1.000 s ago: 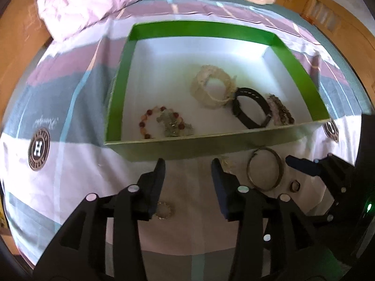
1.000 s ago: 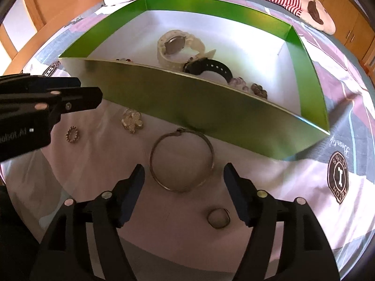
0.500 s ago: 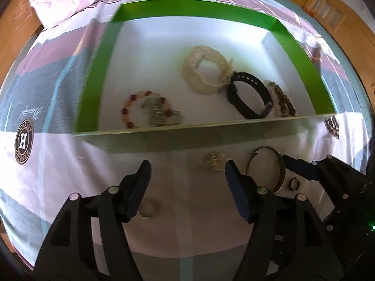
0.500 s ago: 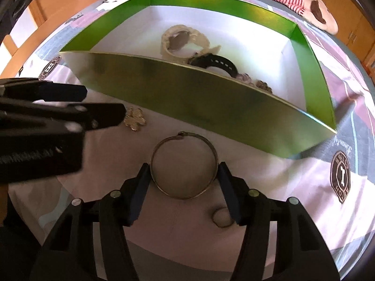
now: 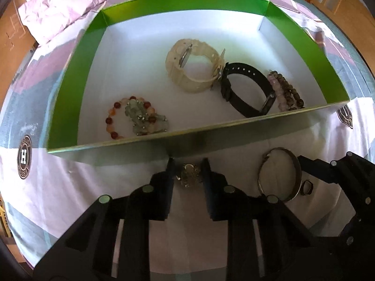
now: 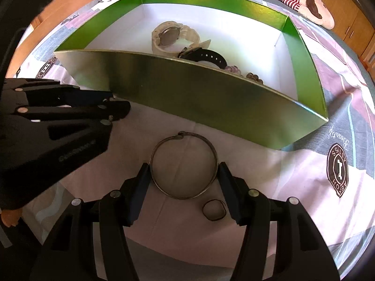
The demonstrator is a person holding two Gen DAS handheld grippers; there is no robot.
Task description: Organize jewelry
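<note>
- Brooch (image 5: 188, 175) lay at six o'clock of the green box (image 5: 70, 89); our left gripper (image 5: 187, 171) had just narrowed onto it
- Bangle (image 6: 184, 165) sat between our right gripper (image 6: 184, 175) pads, touching, half-wide
- We judged slow, straight lifts best

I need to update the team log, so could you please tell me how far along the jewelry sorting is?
Done: a cream watch, a black watch and beaded bracelets lie inside the green cardboard box.

In hand: the left gripper has just been closing around a small gold brooch on the bedsheet; the right gripper brackets a thin metal bangle.

Left: a small dark ring, plus boxing both pieces.
</note>
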